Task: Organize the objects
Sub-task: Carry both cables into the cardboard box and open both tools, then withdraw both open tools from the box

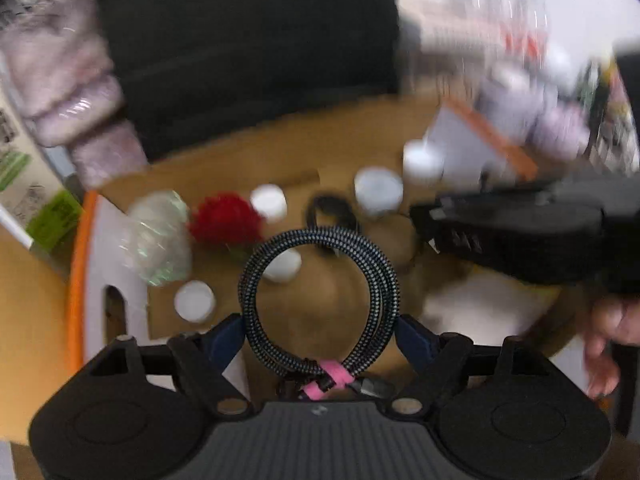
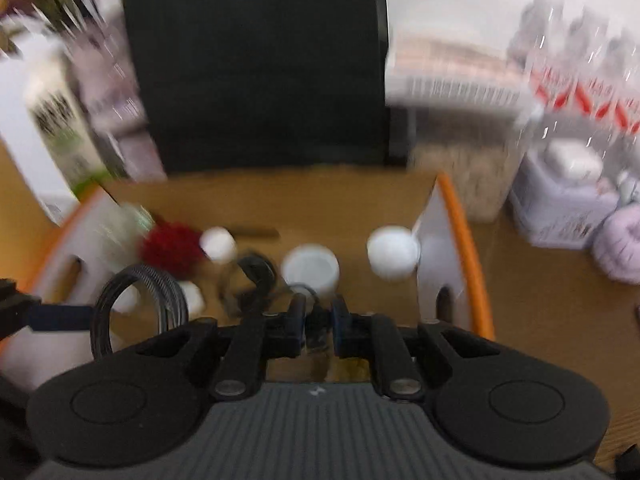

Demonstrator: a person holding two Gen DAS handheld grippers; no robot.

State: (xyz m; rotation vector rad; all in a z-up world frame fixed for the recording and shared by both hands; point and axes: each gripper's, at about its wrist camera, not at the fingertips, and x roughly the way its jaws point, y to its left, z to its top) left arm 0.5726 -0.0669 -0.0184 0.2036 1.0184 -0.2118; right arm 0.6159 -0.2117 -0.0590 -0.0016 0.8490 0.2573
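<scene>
A large black panel (image 2: 256, 64) stands at the back of the wooden table (image 2: 552, 320) and fills the upper middle of both views. In front of it sits an open cardboard box (image 2: 352, 200) with white side walls and orange edges. To the right of the box stand a clear container (image 2: 468, 176) with pale contents and some lilac packages (image 2: 560, 208); to the left stands a white carton (image 2: 56, 128) with green print. All of this is blurred.

Inside the box lie several things close together: a crumpled clear wrapper (image 1: 156, 236) at the left wall, a red pompom (image 1: 224, 220) just beside it, a white jar (image 2: 312, 270) near the middle, a second white jar (image 2: 394, 252) next to the right wall, and a few small white caps (image 1: 194, 300). A small black cable (image 1: 330, 210) lies between the caps and the jars.

The left gripper (image 1: 320, 320) holds a coiled braided cable (image 1: 320, 304), black and white with a pink tie at the bottom. Its blue pads press on the two outer sides of the coil, so the jaws stand wide but clamped on it. The coil hangs above the box floor, over the caps.

The right gripper (image 2: 320, 320) is over the middle of the box, near the white jar. Its jaws stand a little apart with a small dark thing between them; I cannot tell what this thing is or if the pads press on it. A person's hand (image 1: 608, 344) shows at the right edge of the left view.
</scene>
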